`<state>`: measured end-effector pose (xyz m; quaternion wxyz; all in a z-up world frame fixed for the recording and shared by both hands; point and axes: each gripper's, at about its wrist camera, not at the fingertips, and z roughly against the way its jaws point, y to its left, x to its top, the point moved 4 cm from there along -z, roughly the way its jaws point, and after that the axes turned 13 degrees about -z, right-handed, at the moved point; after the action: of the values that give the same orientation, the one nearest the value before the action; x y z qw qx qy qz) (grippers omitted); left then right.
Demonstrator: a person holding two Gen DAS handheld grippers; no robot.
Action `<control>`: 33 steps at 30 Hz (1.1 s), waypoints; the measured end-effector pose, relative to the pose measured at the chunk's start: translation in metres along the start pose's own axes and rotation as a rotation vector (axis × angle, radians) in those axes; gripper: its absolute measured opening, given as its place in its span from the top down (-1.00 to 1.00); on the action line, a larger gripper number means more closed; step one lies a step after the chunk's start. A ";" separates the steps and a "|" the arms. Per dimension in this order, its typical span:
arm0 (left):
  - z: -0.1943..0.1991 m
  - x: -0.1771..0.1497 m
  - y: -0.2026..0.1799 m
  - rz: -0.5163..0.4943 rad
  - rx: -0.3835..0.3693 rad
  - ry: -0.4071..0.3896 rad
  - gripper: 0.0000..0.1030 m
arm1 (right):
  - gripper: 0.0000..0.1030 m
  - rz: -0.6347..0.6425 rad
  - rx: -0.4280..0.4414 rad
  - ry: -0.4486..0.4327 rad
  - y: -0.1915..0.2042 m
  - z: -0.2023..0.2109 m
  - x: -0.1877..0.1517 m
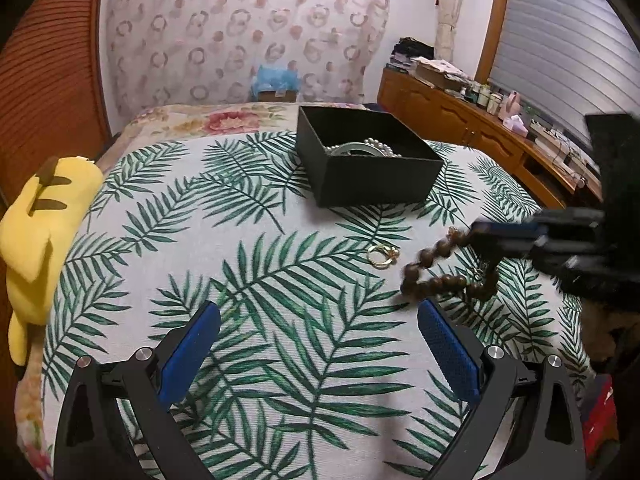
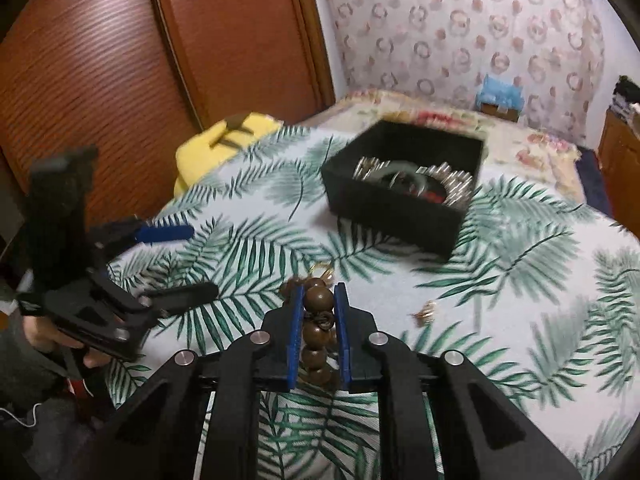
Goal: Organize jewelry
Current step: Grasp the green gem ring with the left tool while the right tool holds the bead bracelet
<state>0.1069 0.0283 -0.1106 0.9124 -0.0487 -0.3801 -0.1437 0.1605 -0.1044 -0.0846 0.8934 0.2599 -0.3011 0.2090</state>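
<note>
A brown wooden bead bracelet hangs from my right gripper, which is shut on it just above the leaf-print cloth; in the right wrist view the beads sit between the blue pads of the right gripper. A small gold ring lies on the cloth beside the beads. The black open box holds pearls and a bangle, and also shows in the right wrist view. My left gripper is open and empty, near the front; it also shows in the right wrist view.
A yellow plush toy lies at the cloth's left edge. Another small gold piece lies on the cloth to the right of my right gripper. A wooden sideboard with clutter stands at the right.
</note>
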 end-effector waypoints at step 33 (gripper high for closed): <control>-0.059 0.049 -0.148 -0.277 -0.209 0.076 0.18 | 0.67 -0.127 -0.199 -0.195 -0.117 0.097 -0.011</control>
<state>0.1354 -0.1353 -0.1207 0.8875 -0.0852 -0.3316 -0.3084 0.1721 -0.2552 -0.0649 0.8927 0.2076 -0.3885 0.0952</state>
